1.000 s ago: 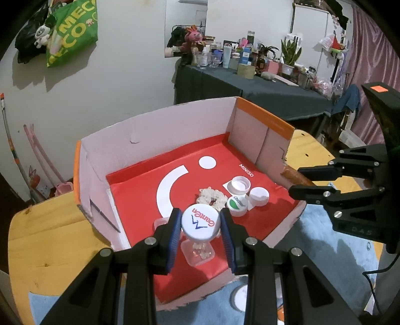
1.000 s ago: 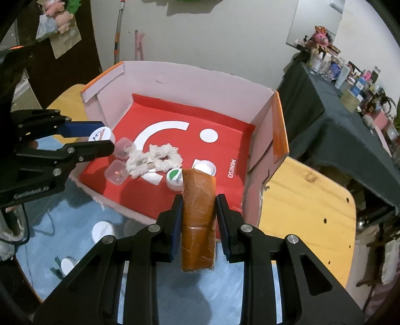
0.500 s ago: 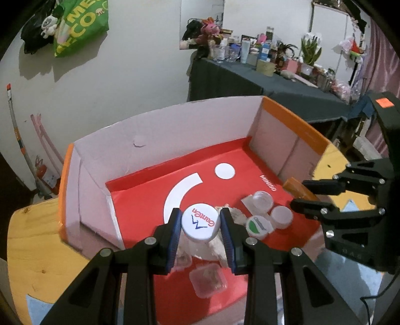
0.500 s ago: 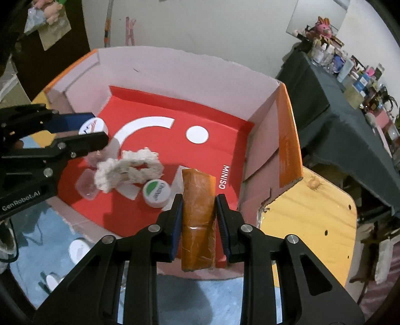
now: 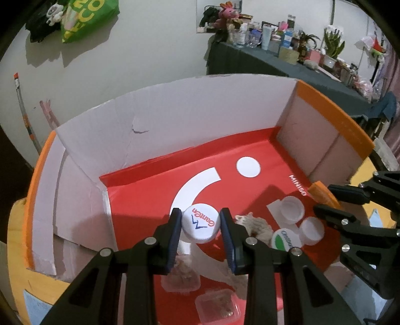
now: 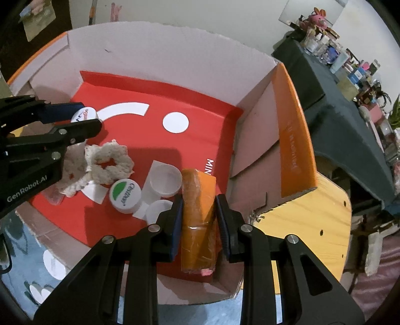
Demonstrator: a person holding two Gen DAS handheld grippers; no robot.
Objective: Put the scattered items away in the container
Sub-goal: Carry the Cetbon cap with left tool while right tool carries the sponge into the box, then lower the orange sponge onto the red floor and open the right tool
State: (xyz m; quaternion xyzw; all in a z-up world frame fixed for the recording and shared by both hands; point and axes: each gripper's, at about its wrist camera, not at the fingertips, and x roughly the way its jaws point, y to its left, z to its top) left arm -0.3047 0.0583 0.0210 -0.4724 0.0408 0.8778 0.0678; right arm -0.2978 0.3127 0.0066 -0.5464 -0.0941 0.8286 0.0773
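The container is an open cardboard box (image 5: 175,112) with a red floor (image 6: 205,105). My left gripper (image 5: 200,225) is shut on a white bottle cap (image 5: 201,223) printed with red and blue letters, held over the box's left part; the cap also shows in the right wrist view (image 6: 83,113). My right gripper (image 6: 198,215) is shut on an orange wrapped roll (image 6: 198,220), held over the box's right front corner. Inside lie a cream scrunchie (image 6: 107,162), a green-and-white cap (image 6: 123,193), white lids (image 6: 165,180) and small clear plastic tubs (image 5: 217,308).
The box stands on a wooden table (image 6: 312,225) with a blue mat (image 6: 20,250) in front, where white lids (image 6: 53,265) lie. A dark cloth-covered table (image 5: 275,65) full of bottles stands behind. A green bag (image 5: 85,17) hangs on the wall.
Both grippers have moved forward over the box, still holding their items. The left one now hangs over the red floor; the right one is past the front wall.
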